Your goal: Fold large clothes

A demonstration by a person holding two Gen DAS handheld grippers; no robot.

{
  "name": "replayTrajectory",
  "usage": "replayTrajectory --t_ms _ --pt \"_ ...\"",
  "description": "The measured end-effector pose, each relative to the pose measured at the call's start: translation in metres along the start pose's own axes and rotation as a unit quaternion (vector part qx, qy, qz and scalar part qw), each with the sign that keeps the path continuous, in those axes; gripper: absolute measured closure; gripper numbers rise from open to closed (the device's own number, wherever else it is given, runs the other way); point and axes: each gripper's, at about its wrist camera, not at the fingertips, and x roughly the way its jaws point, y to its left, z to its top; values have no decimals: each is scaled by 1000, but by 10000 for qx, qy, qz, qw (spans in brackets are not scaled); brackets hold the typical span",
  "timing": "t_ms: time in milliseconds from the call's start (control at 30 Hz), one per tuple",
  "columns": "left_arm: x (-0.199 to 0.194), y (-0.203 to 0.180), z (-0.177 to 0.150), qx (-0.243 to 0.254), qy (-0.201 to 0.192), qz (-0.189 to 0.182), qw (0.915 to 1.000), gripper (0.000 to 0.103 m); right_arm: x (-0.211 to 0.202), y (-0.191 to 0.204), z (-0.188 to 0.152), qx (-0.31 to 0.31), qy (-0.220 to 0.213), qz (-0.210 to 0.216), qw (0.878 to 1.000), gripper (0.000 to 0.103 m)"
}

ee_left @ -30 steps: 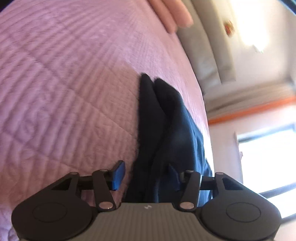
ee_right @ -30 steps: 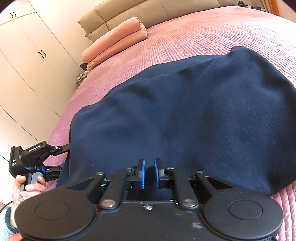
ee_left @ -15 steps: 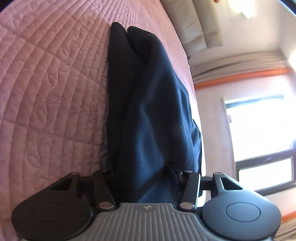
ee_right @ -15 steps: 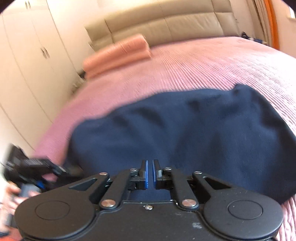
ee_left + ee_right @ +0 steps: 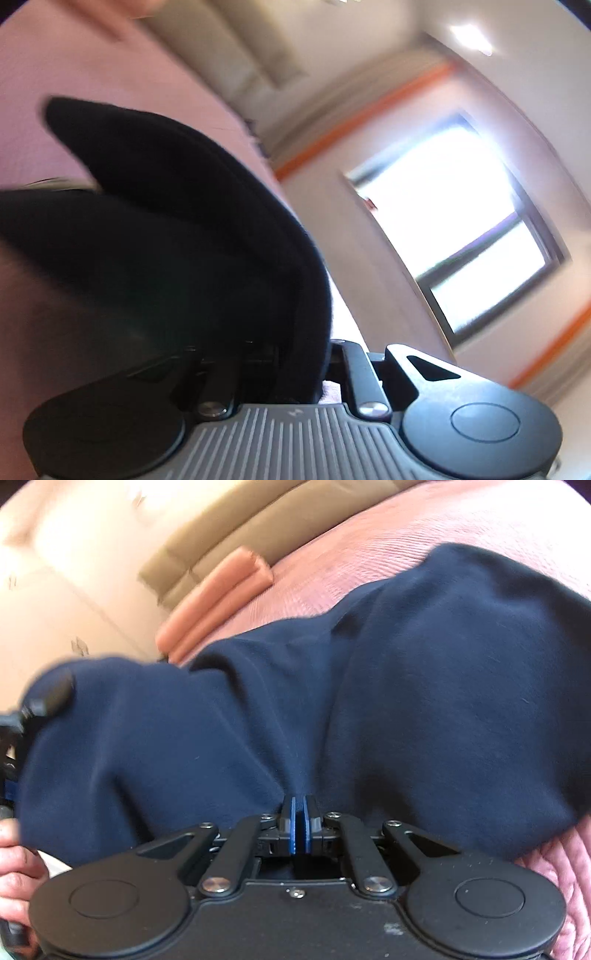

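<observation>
Navy garment (image 5: 177, 266) hides left gripper (image 5: 280, 365) (jaws unseen).

The right gripper (image 5: 297, 825) is built of matte black plastic, with two round disc housings, four slotted linkage arms fixed by silver screws, and blue pads (image 5: 292, 825) on the fingertips. The left gripper (image 5: 291, 373) is made with the same black discs and silver-screwed links, but a ribbed grey body plate bearing a small white mark is seen at its base. Bare skin is shown on the person's left hand (image 5: 16, 871).
</observation>
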Motion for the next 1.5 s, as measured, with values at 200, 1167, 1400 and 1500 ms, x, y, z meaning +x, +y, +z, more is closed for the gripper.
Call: replayTrajectory --t_ms 200,1167,1400,1500 --pt "129 -81 11 1016 586 -76 9931 88 -31 -44 9 774 -151 207 9967 93" --pt "225 -14 -66 481 885 960 9903 77 -122 75 66 -1944 -2270 -1523 9421 87" --pt "242 11 -82 -151 1307 490 9901 91 -46 -22 60 -915 -568 -3140 9433 103" --pt "257 7 -83 237 1384 623 9881 91 -58 -39 24 -1010 -679 -3246 9380 103"
